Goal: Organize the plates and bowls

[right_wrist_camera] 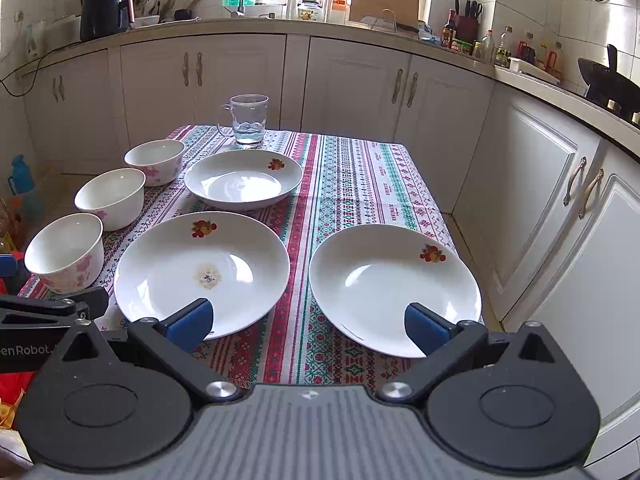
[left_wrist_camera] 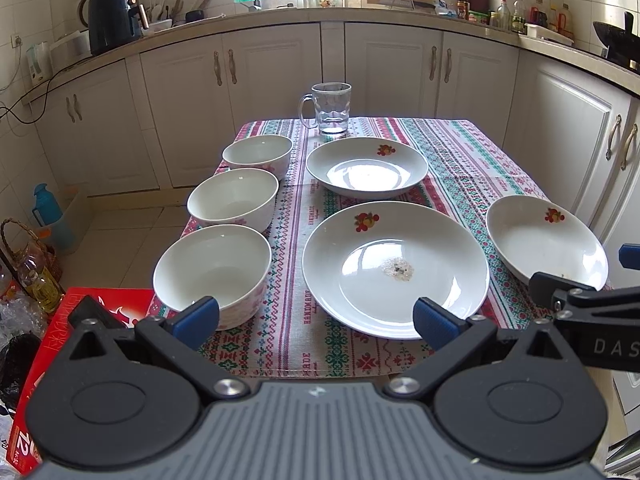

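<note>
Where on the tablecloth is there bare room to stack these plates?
The far right of the tablecloth, beyond the right plate and right of the far plate, is bare. The left edge is crowded with three bowls; only narrow strips separate the plates.

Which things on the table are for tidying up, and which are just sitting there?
For the job: three plates, three bowls.

Just sitting there: glass mug, tablecloth, kettle on the counter.
</note>
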`<action>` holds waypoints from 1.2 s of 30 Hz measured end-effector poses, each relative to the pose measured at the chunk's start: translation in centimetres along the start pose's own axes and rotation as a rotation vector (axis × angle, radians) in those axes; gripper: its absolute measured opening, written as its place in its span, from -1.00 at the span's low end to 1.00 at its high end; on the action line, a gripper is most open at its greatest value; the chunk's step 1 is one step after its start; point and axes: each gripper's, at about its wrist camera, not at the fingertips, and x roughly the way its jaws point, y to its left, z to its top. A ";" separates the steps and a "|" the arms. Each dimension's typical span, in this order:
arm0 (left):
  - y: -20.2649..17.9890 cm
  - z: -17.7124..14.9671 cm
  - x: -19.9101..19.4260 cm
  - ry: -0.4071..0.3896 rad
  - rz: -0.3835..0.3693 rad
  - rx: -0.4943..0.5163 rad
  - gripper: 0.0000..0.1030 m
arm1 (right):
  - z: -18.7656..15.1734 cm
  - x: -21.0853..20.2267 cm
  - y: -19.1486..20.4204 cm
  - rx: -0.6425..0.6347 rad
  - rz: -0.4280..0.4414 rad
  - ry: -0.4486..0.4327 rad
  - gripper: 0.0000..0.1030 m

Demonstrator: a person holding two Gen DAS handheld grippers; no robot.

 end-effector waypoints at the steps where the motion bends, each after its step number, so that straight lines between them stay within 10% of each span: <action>1: 0.0 0.0 0.0 0.000 0.000 0.000 0.99 | 0.1 0.0 0.0 0.000 0.000 0.000 1.00; 36: 0.0 0.0 0.0 -0.002 0.000 -0.001 0.99 | 0.1 -0.1 -0.1 -0.013 -0.006 -0.014 1.00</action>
